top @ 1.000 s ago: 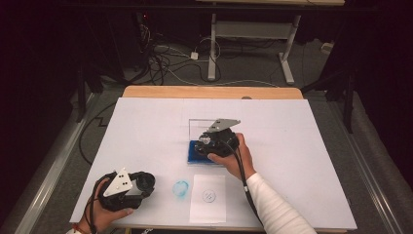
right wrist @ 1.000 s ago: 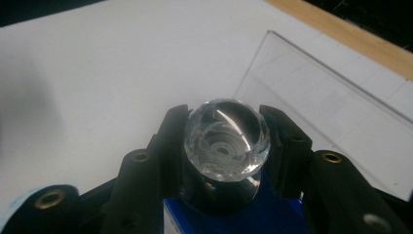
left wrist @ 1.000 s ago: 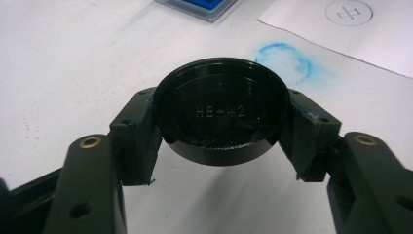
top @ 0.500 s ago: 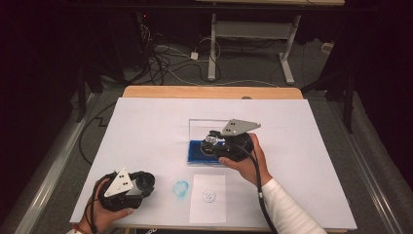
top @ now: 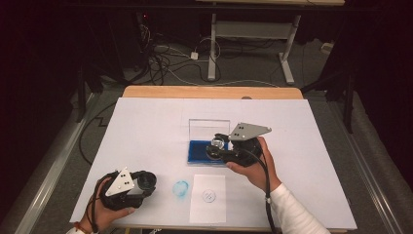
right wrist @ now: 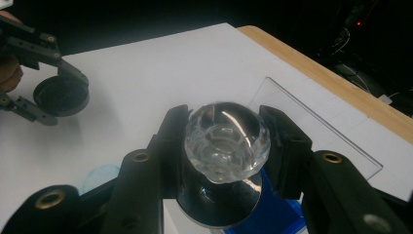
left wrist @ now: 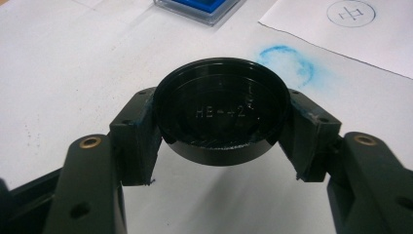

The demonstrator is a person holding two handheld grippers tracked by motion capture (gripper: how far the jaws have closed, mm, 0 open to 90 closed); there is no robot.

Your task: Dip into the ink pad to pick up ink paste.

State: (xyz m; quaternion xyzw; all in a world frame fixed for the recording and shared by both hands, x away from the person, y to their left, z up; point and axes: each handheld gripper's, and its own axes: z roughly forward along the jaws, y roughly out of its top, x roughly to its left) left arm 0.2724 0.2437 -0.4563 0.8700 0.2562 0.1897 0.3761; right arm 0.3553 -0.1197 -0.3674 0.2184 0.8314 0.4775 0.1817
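Note:
A stamp with a clear faceted knob (right wrist: pixel 226 141) and a dark round base sits between the jaws of my right gripper (right wrist: pixel 225 146), which is shut on the knob. It is over the blue ink pad (top: pixel 198 151) in its clear case, whose lid (top: pixel 208 127) stands up behind. I cannot tell whether the base touches the pad (right wrist: pixel 275 217). At the front left, my left gripper (top: pixel 145 183) is shut on a black round cap (left wrist: pixel 224 109), held just above the white table cover.
A white paper sheet (top: pixel 214 212) with a round stamped mark (top: pixel 208 195) lies at the front centre. A blue ink smudge (top: pixel 180 188) marks the table cover between it and the left gripper. The wooden table edge (top: pixel 209 91) runs along the back.
My right hand has swung slightly to the right and turned, keeping the stamp over the ink pad. The left gripper and its cap have stayed put.

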